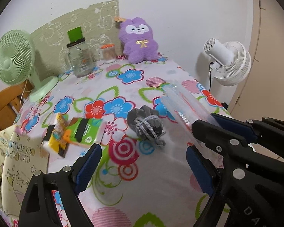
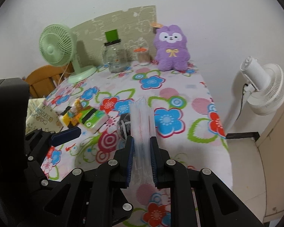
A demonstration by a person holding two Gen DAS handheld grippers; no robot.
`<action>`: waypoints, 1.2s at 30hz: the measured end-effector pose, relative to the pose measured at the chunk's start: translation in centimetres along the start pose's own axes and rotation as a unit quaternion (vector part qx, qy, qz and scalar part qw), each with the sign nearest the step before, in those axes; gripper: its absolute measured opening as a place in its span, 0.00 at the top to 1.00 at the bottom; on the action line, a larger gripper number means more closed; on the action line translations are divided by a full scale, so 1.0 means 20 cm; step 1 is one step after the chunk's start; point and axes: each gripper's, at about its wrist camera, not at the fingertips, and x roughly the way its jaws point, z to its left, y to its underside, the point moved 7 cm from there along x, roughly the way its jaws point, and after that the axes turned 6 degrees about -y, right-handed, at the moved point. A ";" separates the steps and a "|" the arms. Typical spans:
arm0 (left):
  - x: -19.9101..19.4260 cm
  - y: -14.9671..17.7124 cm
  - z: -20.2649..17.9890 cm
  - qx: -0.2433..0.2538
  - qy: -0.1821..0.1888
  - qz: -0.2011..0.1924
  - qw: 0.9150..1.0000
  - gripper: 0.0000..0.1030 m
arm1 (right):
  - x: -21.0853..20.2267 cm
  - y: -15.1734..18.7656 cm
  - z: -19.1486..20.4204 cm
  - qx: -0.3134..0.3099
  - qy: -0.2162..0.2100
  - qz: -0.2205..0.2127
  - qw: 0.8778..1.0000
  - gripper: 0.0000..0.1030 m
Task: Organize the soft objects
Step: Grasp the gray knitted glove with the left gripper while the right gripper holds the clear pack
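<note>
The right gripper (image 2: 141, 147) is clenched on a clear folded plastic bag (image 2: 141, 117), raised over the floral-clothed desk (image 2: 179, 94). The left gripper (image 1: 142, 162) hangs released, empty. Just beyond it lies a grey drawstring pouch (image 1: 144, 122); a purple plush rabbit (image 1: 138, 41) sits farthest.

wall (image 2: 208, 9): we are seeing it plain white, upper frame | wooden chair (image 2: 41, 77): sitting at left | table (image 2: 179, 87): wearing floral cloth, centre

Green fan (image 1: 14, 57), white fan (image 1: 229, 62), glass jar (image 1: 80, 58)
</note>
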 end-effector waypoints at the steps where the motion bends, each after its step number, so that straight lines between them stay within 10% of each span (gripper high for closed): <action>1: 0.00 -0.01 -0.01 0.001 0.001 0.001 1.000 0.11 | 0.00 0.00 -0.02 0.004 0.002 -0.001 1.000 0.81; 27: 0.34 -0.19 -0.05 0.009 -0.009 0.015 1.000 0.11 | 0.25 -0.10 -0.30 0.084 0.031 0.013 0.996 0.81; 36: 0.40 -0.17 -0.07 0.008 0.003 0.030 1.000 0.36 | 0.31 -0.07 -0.32 0.088 0.036 0.026 0.995 0.81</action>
